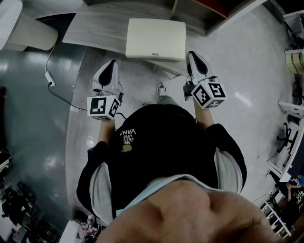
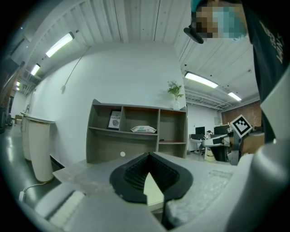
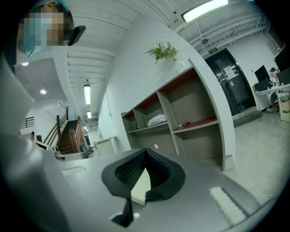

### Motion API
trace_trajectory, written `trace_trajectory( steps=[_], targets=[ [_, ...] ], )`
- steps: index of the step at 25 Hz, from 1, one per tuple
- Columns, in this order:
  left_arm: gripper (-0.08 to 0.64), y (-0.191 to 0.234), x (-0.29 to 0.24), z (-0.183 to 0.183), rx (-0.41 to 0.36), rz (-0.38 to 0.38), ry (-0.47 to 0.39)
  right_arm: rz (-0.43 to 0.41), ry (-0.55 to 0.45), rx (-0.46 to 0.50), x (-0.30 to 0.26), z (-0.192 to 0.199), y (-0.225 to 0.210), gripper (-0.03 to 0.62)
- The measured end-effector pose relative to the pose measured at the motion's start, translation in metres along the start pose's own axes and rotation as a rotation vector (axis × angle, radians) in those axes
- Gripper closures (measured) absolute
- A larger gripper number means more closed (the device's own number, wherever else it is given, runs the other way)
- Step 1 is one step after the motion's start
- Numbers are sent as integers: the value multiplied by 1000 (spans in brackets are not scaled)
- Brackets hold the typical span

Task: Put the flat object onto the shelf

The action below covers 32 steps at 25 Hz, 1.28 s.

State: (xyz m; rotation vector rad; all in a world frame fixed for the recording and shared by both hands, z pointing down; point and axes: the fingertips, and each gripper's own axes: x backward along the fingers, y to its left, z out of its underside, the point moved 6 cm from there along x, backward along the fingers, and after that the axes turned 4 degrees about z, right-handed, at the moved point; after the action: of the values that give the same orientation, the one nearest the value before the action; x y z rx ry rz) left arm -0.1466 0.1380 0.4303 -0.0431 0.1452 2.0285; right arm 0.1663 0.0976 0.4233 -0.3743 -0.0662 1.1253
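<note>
A flat cream panel (image 1: 156, 38) lies on a low grey wooden table (image 1: 95, 28) in front of me. My left gripper (image 1: 112, 62) is shut and empty, just off the panel's near left corner. My right gripper (image 1: 192, 54) is also shut and empty, close beside the near right corner; I cannot tell whether it touches. In the left gripper view a cream wedge of the panel (image 2: 152, 190) shows under the closed fingertips (image 2: 136, 174). The right gripper view shows the same panel (image 3: 141, 186). The shelf (image 2: 136, 136) (image 3: 181, 122) stands beyond the table, its top edge in the head view (image 1: 209, 12).
A white bin (image 1: 23, 28) (image 2: 36, 145) stands left of the table, with a cable (image 1: 57, 90) on the floor by it. The shelf holds a book (image 2: 114, 120) and a packet (image 2: 143, 129), with a plant (image 2: 174, 93) on top. Desks stand at the right.
</note>
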Motion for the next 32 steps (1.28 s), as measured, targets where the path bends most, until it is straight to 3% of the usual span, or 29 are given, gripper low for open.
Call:
trace_trajectory(
  steps=[15, 32],
  targets=[
    [558, -7, -76, -5, -1, -67, -1, -80, 36, 6, -56, -21, -58, 594],
    [559, -3, -102, 11, -10, -187, 46, -166, 100, 5, -91, -13, -99, 594]
  ],
)
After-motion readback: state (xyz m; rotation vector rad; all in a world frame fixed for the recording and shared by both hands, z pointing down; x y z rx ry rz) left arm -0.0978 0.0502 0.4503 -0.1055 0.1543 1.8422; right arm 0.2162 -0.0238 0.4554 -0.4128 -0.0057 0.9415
